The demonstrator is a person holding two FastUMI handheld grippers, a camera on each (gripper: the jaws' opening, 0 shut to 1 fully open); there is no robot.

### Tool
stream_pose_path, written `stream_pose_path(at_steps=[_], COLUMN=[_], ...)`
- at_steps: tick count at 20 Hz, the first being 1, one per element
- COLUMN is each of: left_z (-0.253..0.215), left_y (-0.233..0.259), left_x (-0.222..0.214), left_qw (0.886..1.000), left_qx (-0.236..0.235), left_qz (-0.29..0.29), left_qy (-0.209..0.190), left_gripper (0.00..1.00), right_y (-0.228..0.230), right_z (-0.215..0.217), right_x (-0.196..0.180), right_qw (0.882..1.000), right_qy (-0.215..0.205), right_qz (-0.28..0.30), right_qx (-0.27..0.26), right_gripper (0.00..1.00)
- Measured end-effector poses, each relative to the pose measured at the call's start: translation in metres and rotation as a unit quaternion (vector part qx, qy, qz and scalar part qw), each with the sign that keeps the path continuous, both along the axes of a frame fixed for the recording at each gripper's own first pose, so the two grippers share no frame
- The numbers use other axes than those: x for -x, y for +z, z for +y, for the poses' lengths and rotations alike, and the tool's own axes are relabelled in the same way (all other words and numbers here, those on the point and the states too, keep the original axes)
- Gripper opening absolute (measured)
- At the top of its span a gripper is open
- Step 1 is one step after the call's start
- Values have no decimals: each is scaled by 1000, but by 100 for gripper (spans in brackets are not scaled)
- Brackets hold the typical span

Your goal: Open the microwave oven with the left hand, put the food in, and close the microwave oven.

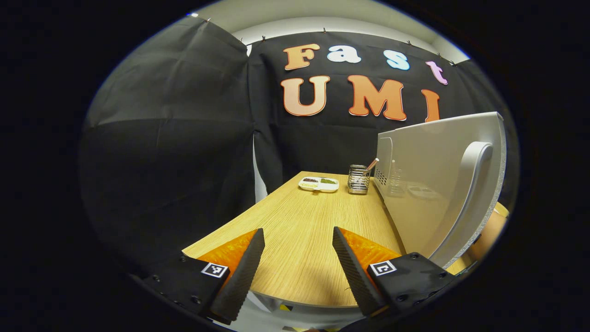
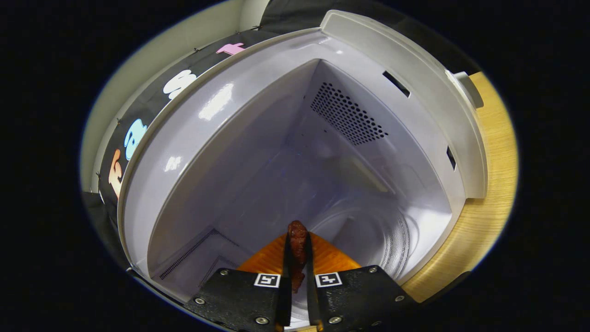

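Observation:
The white microwave oven stands with its door swung out; in the left gripper view the door with its curved handle rises at the right. My left gripper is open over the wooden table, to the left of the door, with nothing between its fingers. My right gripper is shut on a small reddish-brown piece of food. It points into the oven's pale cavity, above the glass turntable.
At the table's far end lie a white divided dish with dark and green fillings and a metal mesh holder with a stick in it, close to the oven's side. Black cloth walls close the booth.

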State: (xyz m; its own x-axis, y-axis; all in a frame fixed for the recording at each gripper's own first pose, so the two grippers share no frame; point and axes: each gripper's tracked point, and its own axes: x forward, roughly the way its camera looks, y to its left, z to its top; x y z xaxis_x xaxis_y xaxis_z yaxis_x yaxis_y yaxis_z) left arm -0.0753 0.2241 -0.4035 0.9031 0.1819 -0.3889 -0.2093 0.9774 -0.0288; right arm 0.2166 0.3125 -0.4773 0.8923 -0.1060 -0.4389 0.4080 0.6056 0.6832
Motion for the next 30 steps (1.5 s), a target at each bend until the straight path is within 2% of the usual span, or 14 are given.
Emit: stream_pose_path(at_steps=[4,9,10,11,12,15,17,19,20,21,25,26,28,30], left_z=[-3,-8,-10,-13,-16,-22,-27,-34,-38,-41,-58,-62,-70,-75], left_y=[2,21,24,26,28,35,40,39,39,39,43,43,43,43], left_x=[3,4,4,4,4,7,8,7,7,7,8,8,8,8], left_qw=[1000,1000,999,999,999,999,999,999,999,999,999,999,999,998], left_qx=[-2,-29,-29,-28,-27,-35,-35,-32,-32,-32,-28,-26,-26,-25], left_qz=[3,-10,-12,-15,-17,-19,-21,-18,-16,-14,-16,-17,-17,-18], left_qy=[1,-4,-6,-7,-9,-11,-13,-18,-21,-24,-37,-40,-43,-49], left_gripper=[96,91,90,96,90,93,96,96,91,96,94,96,90,97], right_y=[-2,-2,-4,-3,-4,-13,-24,-21,-17,-15,14,23,42,60], right_z=[-1,0,-1,-4,-8,-16,-31,-27,-27,-31,-39,-42,-44,-46], right_x=[9,18,22,23,24,25,31,40,45,47,72,80,95,113], right_qw=[996,979,976,973,971,966,954,949,948,946,941,937,928,924], right_qy=[35,107,119,127,130,142,149,171,179,182,201,208,229,255], right_qz=[15,38,45,49,54,85,123,128,126,126,101,90,68,49], right_qx=[80,167,179,187,195,199,231,234,232,237,253,267,285,281], right_gripper=[21,30,35,37,42,50,62,70,75,77,79,80,80,81])
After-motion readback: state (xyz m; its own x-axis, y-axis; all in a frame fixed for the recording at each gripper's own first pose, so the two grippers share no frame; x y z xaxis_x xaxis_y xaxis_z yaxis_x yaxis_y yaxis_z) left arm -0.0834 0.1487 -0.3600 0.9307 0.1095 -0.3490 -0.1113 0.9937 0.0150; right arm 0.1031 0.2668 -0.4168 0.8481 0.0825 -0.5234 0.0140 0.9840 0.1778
